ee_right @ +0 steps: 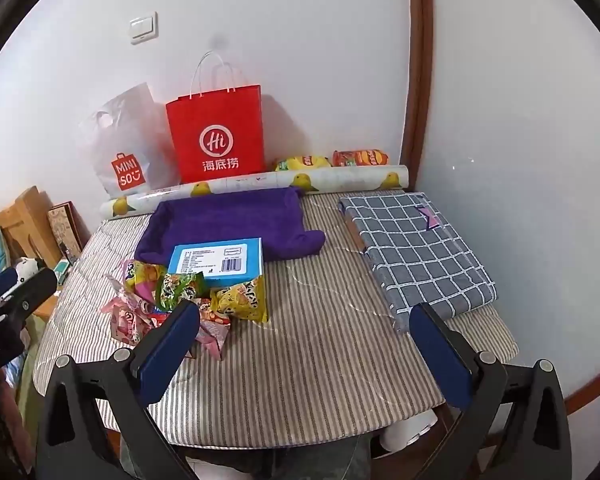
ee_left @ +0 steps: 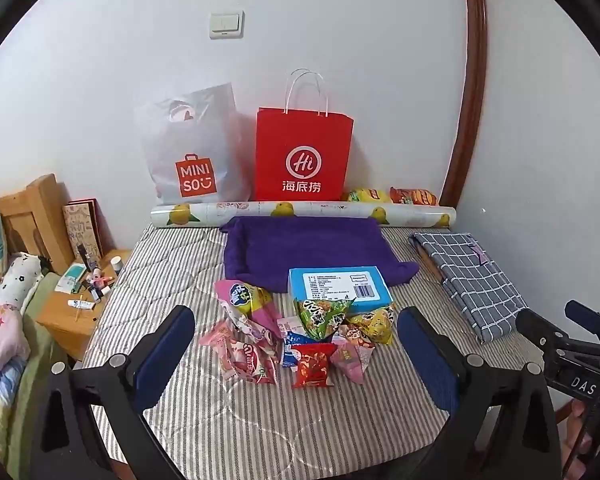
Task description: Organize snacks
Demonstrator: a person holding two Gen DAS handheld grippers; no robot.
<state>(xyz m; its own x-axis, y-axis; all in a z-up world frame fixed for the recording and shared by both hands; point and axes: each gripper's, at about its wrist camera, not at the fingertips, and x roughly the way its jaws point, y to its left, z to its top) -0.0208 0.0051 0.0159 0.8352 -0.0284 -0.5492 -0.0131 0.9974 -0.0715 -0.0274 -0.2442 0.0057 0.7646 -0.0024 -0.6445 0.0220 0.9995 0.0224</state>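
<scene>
Both black two-finger grippers, left and right, hover wide open and empty near a heap of colourful foil snack packets piled mid-table beside a light-blue cardboard box, seemingly awaiting sorting.

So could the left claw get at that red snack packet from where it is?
Probably yes. The left claw is open, and the red packet lies on top at the near edge of the snack pile, right between its fingers, with nothing over it.

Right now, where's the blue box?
In both views the blue box lies mid-table on the front edge of the purple towel, just behind the snack packets and in front of the red paper bag.
</scene>
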